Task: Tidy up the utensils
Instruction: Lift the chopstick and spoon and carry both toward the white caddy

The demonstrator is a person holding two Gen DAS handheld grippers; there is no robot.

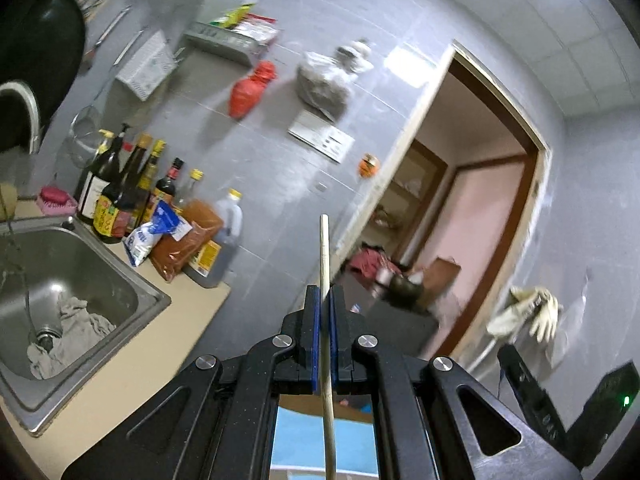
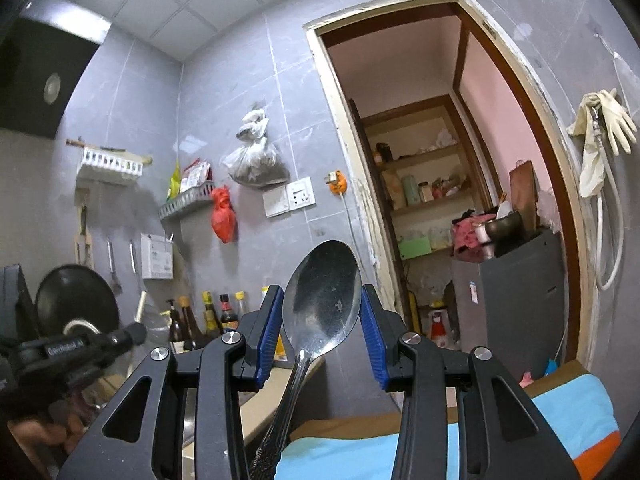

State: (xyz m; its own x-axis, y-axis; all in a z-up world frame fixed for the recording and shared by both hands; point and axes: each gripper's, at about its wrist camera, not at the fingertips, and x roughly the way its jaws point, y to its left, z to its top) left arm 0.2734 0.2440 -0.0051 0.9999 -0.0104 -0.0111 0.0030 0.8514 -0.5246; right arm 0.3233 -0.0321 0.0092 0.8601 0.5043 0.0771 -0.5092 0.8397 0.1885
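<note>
Left gripper [image 1: 325, 300] pressed tight on a wooden chopstick [image 1: 324, 252] — held upright. Right gripper [image 2: 322, 312] pinching a steel spoon [image 2: 322, 308] by its bowl — raised above the counter.

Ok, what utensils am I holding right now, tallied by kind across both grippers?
Chopstick: 1, the wooden chopstick, clamped in the left gripper
Spoon: 1, the metal spoon, its bowl between the fingers of the right gripper, handle trailing down
Total: 2 utensils
</note>
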